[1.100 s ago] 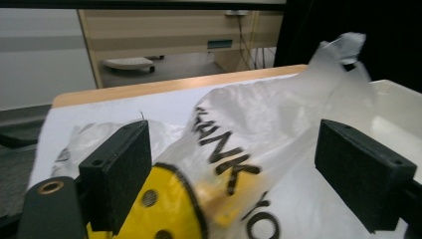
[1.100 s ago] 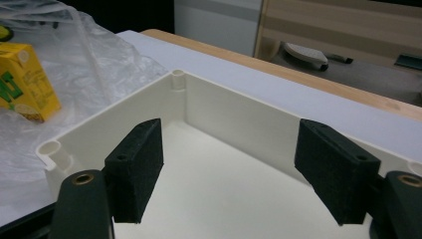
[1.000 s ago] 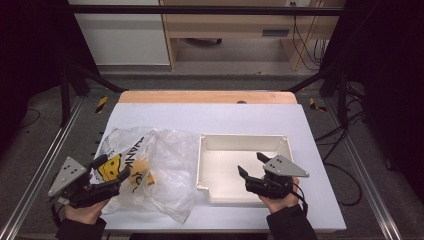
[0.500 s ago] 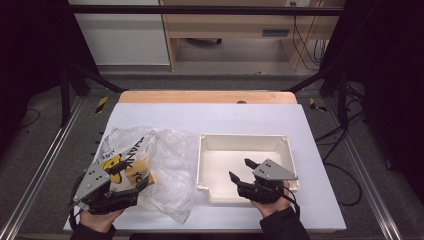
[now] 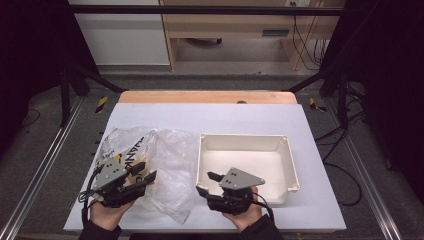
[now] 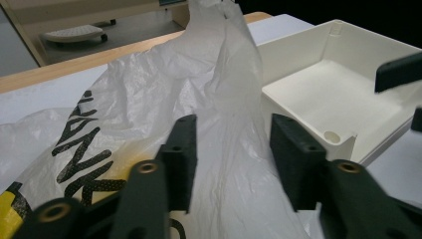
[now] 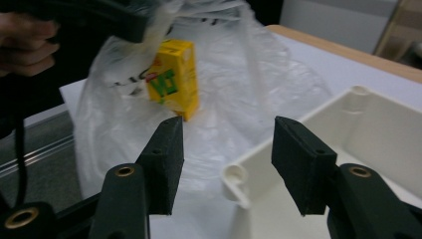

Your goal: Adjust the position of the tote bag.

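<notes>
A crumpled clear plastic bag (image 5: 160, 165) with black lettering lies on the table's left half. Inside it is a yellow drink carton (image 7: 171, 79), upright in the right gripper view. To the bag's right sits a white tray (image 5: 292, 165) with nothing in it. My left gripper (image 5: 144, 171) hovers over the bag's near left part, open, and the bag film (image 6: 229, 114) rises between and beyond its jaws (image 6: 234, 154). My right gripper (image 5: 206, 183) is open at the tray's near left corner (image 7: 239, 181) and points left toward the bag (image 7: 219, 99).
The white table top (image 5: 225, 117) ends in a wooden strip (image 5: 207, 97) at the far edge. Metal rails (image 5: 45, 165) run along both sides. A cabinet and cables stand on the floor beyond the table.
Both grippers have moved inward: the left one right onto the bag, the right one left from the tray's near edge to its near left corner, turning toward the bag.
</notes>
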